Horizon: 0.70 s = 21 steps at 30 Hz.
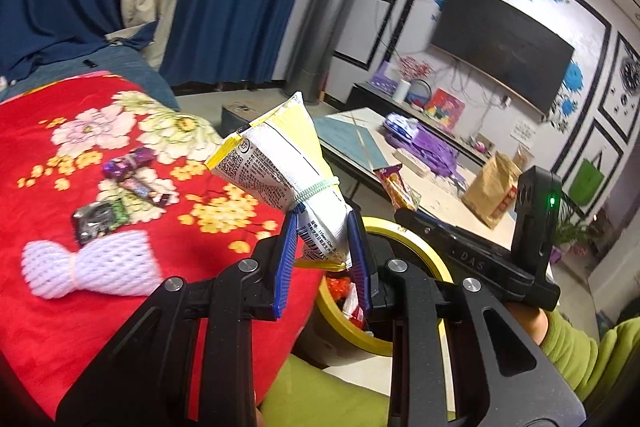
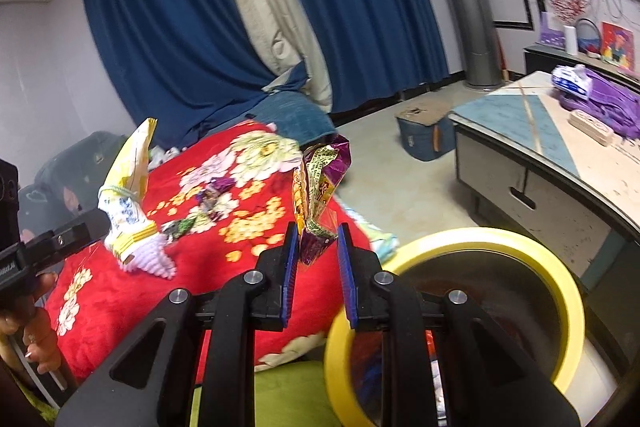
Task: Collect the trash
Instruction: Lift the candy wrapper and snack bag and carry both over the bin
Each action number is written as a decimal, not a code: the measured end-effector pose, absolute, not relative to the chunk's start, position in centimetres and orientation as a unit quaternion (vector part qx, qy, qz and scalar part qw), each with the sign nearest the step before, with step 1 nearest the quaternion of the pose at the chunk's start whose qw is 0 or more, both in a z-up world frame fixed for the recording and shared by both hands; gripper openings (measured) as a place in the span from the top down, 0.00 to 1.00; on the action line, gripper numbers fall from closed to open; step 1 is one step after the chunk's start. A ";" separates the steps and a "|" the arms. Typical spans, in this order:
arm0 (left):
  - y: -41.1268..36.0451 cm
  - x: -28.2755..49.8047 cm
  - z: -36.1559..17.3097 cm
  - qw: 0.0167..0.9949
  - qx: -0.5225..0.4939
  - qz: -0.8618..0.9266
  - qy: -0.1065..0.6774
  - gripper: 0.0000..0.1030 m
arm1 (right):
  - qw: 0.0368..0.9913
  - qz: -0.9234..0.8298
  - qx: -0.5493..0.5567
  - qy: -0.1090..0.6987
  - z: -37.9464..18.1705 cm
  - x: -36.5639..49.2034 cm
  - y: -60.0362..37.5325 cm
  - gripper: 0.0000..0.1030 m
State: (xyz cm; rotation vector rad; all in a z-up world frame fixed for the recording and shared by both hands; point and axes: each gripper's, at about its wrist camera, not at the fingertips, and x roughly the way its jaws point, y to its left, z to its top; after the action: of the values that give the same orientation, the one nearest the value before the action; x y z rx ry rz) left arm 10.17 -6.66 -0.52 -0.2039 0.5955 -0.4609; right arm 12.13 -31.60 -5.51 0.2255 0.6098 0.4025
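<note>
My left gripper (image 1: 322,227) is shut on the lower end of a white and yellow snack bag (image 1: 280,163) tied with a green band, held up over the edge of the red flowered blanket (image 1: 60,307). The yellow-rimmed bin (image 1: 420,243) stands just behind it with trash inside. My right gripper (image 2: 318,235) is shut on a crumpled purple and yellow wrapper (image 2: 320,183), beside the bin (image 2: 480,237). On the blanket lie a white foam net (image 1: 92,269), a dark wrapper (image 1: 100,219) and two candy wrappers (image 1: 138,175).
A low coffee table (image 2: 540,147) with a purple bag (image 2: 608,103) stands to the right, and a brown paper bag (image 1: 492,191) sits on it. A blue box (image 2: 424,135) is on the floor. Blue curtains hang behind. A person's green sleeve (image 1: 580,355) shows.
</note>
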 end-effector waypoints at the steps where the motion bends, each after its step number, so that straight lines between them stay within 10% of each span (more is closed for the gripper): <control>1: -7.0 10.3 -0.7 0.924 -0.095 -0.228 0.291 0.81 | 0.929 0.192 0.111 0.297 -5.6 12.1 -32.0 0.82; 21: -14.5 11.7 -4.4 0.888 -0.046 -0.301 0.344 0.81 | 0.929 0.103 0.142 0.326 -9.3 11.0 -39.0 0.82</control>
State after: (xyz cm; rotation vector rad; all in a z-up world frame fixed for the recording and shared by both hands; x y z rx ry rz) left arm 11.71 -14.53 -4.38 -0.0952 0.7147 -0.6260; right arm 10.97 -38.97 -9.28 0.2900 0.6682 0.2104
